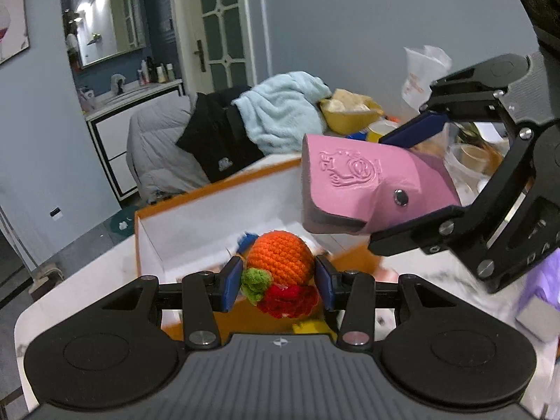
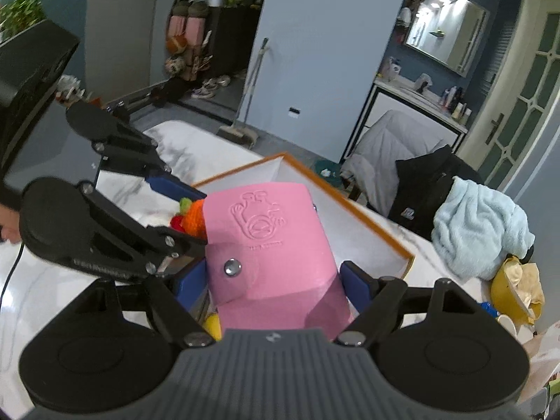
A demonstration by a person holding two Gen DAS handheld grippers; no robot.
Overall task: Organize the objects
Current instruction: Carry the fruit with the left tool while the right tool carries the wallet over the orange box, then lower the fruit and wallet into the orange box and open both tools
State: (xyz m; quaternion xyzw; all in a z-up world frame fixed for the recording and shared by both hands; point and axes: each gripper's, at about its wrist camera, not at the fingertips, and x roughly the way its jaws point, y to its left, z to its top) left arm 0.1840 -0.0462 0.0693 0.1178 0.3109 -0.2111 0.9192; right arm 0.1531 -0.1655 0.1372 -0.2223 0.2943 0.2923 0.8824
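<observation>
Gripping the crocheted orange toy [image 1: 280, 262] between its blue pads, my left gripper [image 1: 279, 281] hangs over the near edge of the orange-rimmed white box [image 1: 210, 224]. My right gripper [image 2: 276, 281] pinches the pink snap pouch [image 2: 269, 245] above that box, which sits on the marble table [image 1: 87, 287]. A light-blue towel [image 1: 280, 105] lies beyond.

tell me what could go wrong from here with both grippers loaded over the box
1. The two grippers are crowded: the right gripper with the pink pouch hangs close above the left gripper and its crochet toy. Lowering both at once could make them collide.
2. The toy is pinched only at its sides, so it might slip out.
3. The toy sits near the box front wall; released now, it may land on the rim or outside.
</observation>
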